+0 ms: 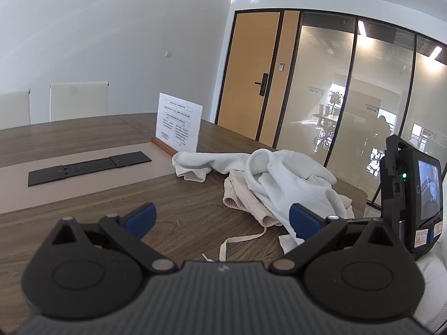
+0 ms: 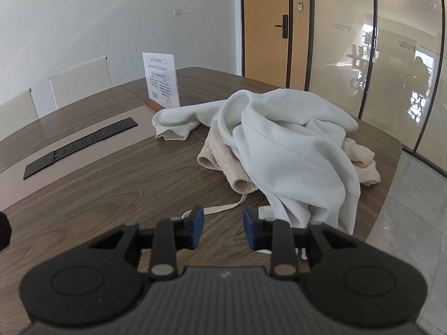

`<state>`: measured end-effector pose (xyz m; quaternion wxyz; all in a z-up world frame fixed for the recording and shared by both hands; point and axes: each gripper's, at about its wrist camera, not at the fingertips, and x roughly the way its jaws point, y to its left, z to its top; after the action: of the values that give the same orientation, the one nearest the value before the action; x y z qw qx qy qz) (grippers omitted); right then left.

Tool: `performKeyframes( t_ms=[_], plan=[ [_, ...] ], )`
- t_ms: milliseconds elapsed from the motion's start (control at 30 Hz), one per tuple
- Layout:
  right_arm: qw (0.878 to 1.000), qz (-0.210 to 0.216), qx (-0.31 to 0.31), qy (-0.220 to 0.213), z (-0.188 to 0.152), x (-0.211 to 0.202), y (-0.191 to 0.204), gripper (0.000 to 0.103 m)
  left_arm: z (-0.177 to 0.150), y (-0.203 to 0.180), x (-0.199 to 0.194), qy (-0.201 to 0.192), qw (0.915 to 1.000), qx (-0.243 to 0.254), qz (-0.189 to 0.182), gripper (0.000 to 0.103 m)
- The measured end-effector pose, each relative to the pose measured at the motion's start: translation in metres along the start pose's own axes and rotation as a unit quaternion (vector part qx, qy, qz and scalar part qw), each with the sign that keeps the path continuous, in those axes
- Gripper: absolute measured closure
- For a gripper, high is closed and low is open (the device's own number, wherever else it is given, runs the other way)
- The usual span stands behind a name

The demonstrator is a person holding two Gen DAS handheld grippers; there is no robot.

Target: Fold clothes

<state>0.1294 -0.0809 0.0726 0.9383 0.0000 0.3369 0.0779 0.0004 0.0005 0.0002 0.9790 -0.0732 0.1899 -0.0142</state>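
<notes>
Here both hand-held grippers, left (image 1: 222, 217) wide and right (image 2: 223, 223) narrower, gape empty.

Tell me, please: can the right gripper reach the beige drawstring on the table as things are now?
Probably yes. The right gripper is open, and the beige drawstring lies on bare table just ahead of its fingertips. Nothing covers that stretch; the white garment lies further right.

Bright, even daylight; glass-wall (image 1: 349, 89) glare; fisheye-warped, dark-vignetted corners.
</notes>
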Motion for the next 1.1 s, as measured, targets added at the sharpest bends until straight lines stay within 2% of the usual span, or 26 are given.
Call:
performKeyframes(
  t_ms=[267,633,1100],
  plan=[
    [1.0,-0.011,0.001,0.002,0.0,0.012,0.009,0.067,0.004,0.004,0.003,0.003,0.9999,0.0,0.012,0.001],
    [0.999,-0.035,0.014,-0.019,0.008,-0.002,0.008,0.067,0.008,0.012,0.01,0.01,0.9997,-0.005,0.021,0.001],
    [0.999,-0.03,0.011,-0.024,0.006,-0.016,0.022,0.067,0.007,0.013,0.006,0.008,0.9998,-0.007,0.014,0.001]
  ],
)
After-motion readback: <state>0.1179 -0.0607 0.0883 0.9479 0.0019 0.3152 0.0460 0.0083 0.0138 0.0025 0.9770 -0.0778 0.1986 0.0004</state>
